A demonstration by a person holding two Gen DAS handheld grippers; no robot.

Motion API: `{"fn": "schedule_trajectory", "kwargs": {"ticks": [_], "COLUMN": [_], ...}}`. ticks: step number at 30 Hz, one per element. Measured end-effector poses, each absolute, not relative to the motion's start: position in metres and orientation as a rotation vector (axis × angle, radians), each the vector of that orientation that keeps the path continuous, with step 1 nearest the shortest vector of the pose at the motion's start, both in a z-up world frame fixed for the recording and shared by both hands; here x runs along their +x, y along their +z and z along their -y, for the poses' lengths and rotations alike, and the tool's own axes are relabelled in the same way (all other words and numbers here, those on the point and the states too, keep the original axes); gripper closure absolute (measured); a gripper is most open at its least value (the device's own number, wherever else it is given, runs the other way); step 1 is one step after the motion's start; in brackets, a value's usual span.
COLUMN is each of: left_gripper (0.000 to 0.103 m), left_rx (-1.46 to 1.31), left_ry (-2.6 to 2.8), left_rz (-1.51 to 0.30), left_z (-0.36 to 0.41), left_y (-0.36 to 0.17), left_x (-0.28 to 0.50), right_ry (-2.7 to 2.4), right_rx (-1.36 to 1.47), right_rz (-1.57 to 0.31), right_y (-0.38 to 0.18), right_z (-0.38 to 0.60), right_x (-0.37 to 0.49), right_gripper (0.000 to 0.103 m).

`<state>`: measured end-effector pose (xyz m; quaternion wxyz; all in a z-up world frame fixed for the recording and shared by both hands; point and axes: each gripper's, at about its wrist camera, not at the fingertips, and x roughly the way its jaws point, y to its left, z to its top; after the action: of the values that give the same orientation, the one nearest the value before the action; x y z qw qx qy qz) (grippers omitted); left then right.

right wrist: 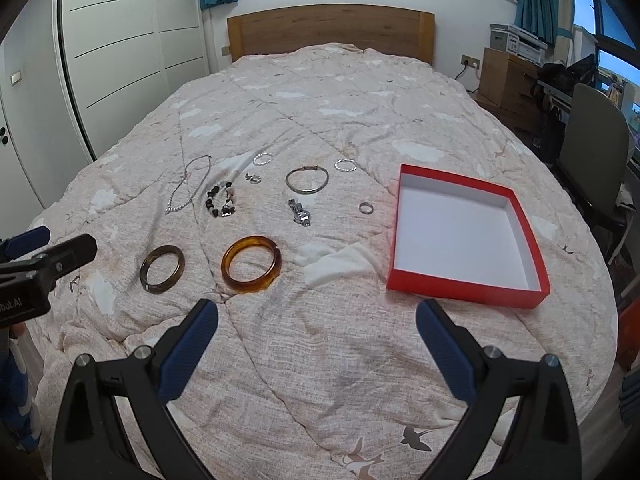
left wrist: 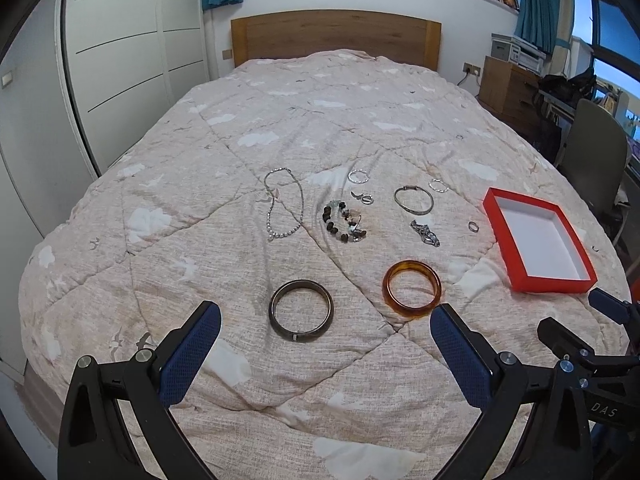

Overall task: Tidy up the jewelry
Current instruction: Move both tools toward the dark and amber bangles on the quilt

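Jewelry lies spread on a pink quilted bed. A dark bangle [left wrist: 301,314] [right wrist: 162,269] and an amber bangle [left wrist: 412,288] [right wrist: 251,263] lie nearest. Behind them lie a pearl necklace [left wrist: 285,204] [right wrist: 188,190], a beaded bracelet [left wrist: 344,222] [right wrist: 221,201], a thin silver bangle [left wrist: 413,199] [right wrist: 307,180], a silver watch-like piece [left wrist: 426,233] [right wrist: 300,213], several small rings and a band ring [left wrist: 473,226] [right wrist: 366,208]. An empty red box [left wrist: 538,240] [right wrist: 466,236] with white inside sits at the right. My left gripper [left wrist: 326,344] is open and empty before the dark bangle. My right gripper [right wrist: 318,340] is open and empty, near the box's front edge.
A wooden headboard [left wrist: 336,36] stands at the far end. White wardrobe doors [left wrist: 120,60] line the left. A wooden drawer unit [right wrist: 508,76] and a grey chair [right wrist: 592,140] stand to the right of the bed.
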<state>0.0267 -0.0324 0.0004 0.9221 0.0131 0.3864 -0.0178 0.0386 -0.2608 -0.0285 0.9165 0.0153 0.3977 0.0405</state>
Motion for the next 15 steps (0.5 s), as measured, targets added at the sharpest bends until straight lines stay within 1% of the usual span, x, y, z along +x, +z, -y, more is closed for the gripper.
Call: {"fn": "schedule_trajectory", "kwargs": {"ticks": [8,15], "left_gripper": [0.0,0.0], "left_rx": [0.006,0.051], "left_ry": [-0.021,-0.015], "left_rz": [-0.795,-0.817], "left_z": [0.022,0.022], "left_y": [-0.007,-0.018], "left_x": [0.043,0.048], "right_ry": [0.045,0.019], "right_rx": [0.025,0.028], "right_rz": [-0.845,-0.863], "right_y": [-0.035,-0.037], "right_z": [0.261,0.262], "right_x": [0.048,0.051], "right_gripper": [0.002,0.002]}}
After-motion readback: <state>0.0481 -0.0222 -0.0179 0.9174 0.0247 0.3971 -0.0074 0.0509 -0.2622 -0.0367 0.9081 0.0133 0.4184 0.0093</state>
